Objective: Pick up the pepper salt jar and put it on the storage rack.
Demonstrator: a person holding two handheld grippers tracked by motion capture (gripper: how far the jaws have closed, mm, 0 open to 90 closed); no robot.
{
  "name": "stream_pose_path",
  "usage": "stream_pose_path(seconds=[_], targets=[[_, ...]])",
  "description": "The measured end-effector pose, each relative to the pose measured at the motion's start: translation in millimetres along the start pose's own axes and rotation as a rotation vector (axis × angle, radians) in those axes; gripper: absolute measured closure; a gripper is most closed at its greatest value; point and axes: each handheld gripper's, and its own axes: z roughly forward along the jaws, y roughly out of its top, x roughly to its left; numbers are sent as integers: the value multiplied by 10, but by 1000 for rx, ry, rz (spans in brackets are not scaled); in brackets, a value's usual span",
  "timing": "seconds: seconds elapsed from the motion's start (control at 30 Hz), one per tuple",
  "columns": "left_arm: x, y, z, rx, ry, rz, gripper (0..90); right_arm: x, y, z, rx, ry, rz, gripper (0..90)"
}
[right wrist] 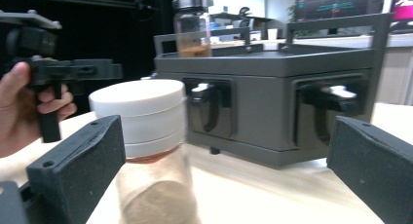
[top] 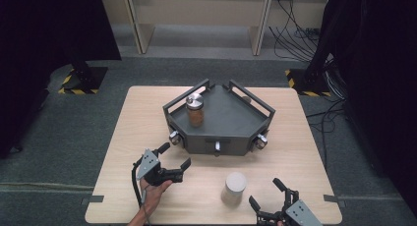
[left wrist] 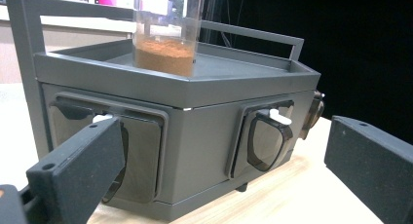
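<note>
Grey and five-sided, the tray stand [top: 231, 119] carried one metal-lidded jar [top: 194, 109] of brown powder, while a white-lidded jar [top: 233, 187] waited on the tabletop [top: 128, 132] near the right hand-held gripper [top: 266, 195]; seen from above, the job looked about half done. The left hand-held gripper [top: 174, 155] hovered beside the stand, jaws apart and empty.

From the left gripper view, the stand's front panels [left wrist: 263, 139] loomed close; the powder jar [left wrist: 166, 31] was cut off at the top.

From the right gripper view, jaws stood wide, the white-lidded jar [right wrist: 146, 151] blurred just ahead and not yet grasped, its contents hard to make out.
</note>
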Motion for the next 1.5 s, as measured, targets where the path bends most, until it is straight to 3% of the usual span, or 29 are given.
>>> stream_pose_path(seconds=[0.23,0.37,0.77,1.17,1.5], targets=[[9,-3,-1,0,2,-4,2,30,-37,39,-15,40,9,8],[8,-3,-2,0,2,-4,2,53,-33,78,-13,62,-18,7],[7,-1,-3,-1,1,-3,2,103,-33,335,32,103,-40,18],[2,-13,9,6,-1,-6,2,123,-37,575,92,123,-54,113],[-3,-10,5,4,1,-7,2,69,-61,661,103,144,-38,264]])
